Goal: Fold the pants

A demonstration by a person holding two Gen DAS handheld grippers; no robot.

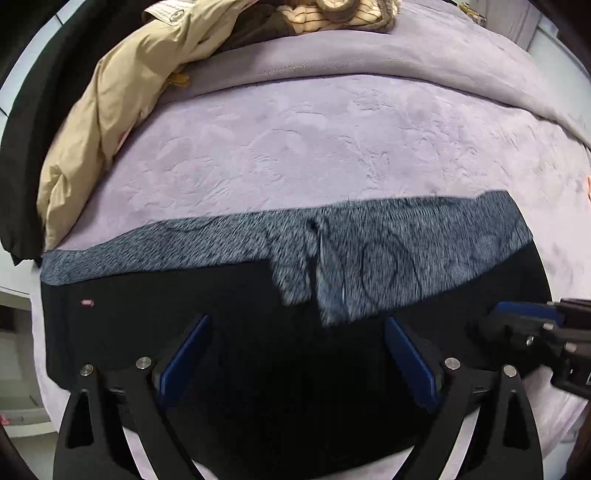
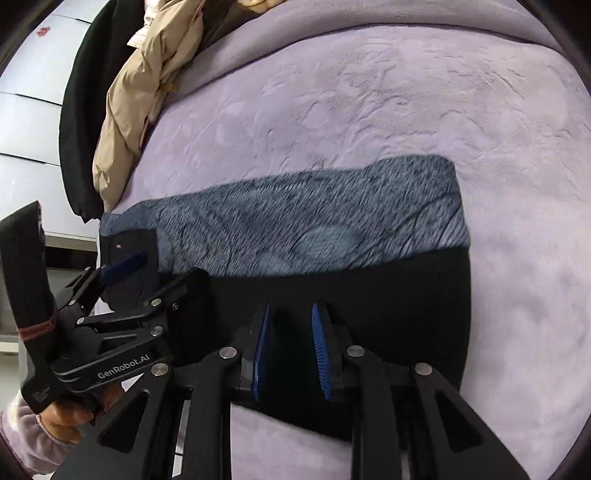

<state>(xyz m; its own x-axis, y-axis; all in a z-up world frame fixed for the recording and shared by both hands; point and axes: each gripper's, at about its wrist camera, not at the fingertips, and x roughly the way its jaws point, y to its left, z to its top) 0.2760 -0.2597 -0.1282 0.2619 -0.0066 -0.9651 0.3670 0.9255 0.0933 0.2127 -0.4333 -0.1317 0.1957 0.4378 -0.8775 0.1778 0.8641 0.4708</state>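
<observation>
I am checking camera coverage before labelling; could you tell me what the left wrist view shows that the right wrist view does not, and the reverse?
Only the left wrist view shows the striped garment at the bed's far edge and the open left gripper head-on.

Only the right wrist view shows the hand and pale sleeve holding the left gripper, and the right gripper, narrowly open, nothing between its pads.

Both show the pants, their grey fleece lining, the beige jacket and purple blanket.

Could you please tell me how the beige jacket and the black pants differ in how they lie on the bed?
The beige jacket lies bunched and rumpled at the bed's edge; the black pants lie spread flat in the middle. The jacket shows only beige, while the pants show a grey fleecy lining along one side. Both rest on the lilac blanket.
</observation>
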